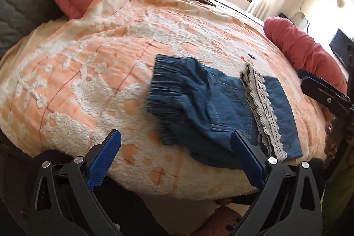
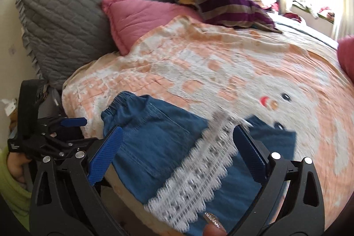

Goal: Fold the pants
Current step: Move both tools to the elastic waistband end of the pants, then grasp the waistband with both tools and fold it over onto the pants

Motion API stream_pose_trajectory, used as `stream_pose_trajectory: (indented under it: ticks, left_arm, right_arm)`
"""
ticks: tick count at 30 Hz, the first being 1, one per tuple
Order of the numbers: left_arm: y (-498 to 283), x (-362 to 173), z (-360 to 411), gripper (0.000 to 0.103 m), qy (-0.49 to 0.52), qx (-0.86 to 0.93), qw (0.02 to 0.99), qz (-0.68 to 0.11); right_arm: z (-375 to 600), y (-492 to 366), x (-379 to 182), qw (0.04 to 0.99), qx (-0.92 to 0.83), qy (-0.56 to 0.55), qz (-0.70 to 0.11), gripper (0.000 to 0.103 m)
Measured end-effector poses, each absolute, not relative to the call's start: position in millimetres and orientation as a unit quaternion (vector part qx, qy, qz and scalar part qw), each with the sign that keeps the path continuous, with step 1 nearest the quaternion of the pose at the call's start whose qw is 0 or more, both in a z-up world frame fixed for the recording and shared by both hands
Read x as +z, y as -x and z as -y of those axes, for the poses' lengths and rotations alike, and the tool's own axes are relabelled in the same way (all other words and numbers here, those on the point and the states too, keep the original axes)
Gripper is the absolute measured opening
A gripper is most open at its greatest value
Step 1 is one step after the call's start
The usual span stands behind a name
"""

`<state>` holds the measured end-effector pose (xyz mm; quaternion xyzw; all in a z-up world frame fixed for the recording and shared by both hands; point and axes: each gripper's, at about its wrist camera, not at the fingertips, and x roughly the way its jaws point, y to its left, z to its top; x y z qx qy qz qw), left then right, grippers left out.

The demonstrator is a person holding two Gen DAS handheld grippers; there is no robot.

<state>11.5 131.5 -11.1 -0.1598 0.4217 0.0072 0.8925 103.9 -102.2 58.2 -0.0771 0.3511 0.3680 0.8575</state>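
- On the bed's orange blanket [image 1: 93, 72], near the front edge, the pants [image 1: 199, 103] lie folded into a compact blue bundle, with the lace trim [image 1: 261, 107] across the top.
- My left gripper [image 1: 176, 147] has its jaws wide, holding nothing.
- My right gripper [image 2: 177, 145] hangs over the pants, jaws wide and empty too.
- I judge the folding nearly done; perhaps a final fold or smoothing is left.

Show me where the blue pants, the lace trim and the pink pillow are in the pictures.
blue pants [image 1: 188, 90], left wrist view, on the denim just below the elastic waistband.
lace trim [image 2: 199, 171], right wrist view, on the middle of the pale lace band.
pink pillow [image 2: 141, 19], right wrist view, on its quilted front face.
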Motion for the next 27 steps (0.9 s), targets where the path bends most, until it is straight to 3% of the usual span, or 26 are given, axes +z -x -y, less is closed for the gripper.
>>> stream_pose_trajectory:
  ticks: [12,13,14,15,19,27]
  left_arm:
    - [-30,-37,-126,0.096,0.204,-0.037,0.877,-0.434]
    - [-31,-39,-126,0.091,0.204,-0.035,0.876,-0.436]
    - [-32,-41,-126,0.076,0.205,-0.034,0.875,-0.436]
    - [-34,-44,-127,0.07,0.211,-0.035,0.873,-0.439]
    - [-37,-48,-127,0.059,0.217,-0.044,0.871,-0.439]
    - [-40,-54,-130,0.056,0.225,-0.054,0.87,-0.436]
  right_arm:
    - [-1,-143,41,0.777,0.459,0.141,-0.407,0.094]
    - [-7,-146,38,0.77,0.464,0.149,-0.413,0.094]
    - [-13,-147,35,0.764,0.467,0.157,-0.416,0.094]
    - [-19,-149,32,0.759,0.47,0.167,-0.42,0.094]
    - [-40,-155,16,0.739,0.474,0.194,-0.437,0.094]
    - [-81,-156,-8,0.703,0.497,0.221,-0.458,0.094]
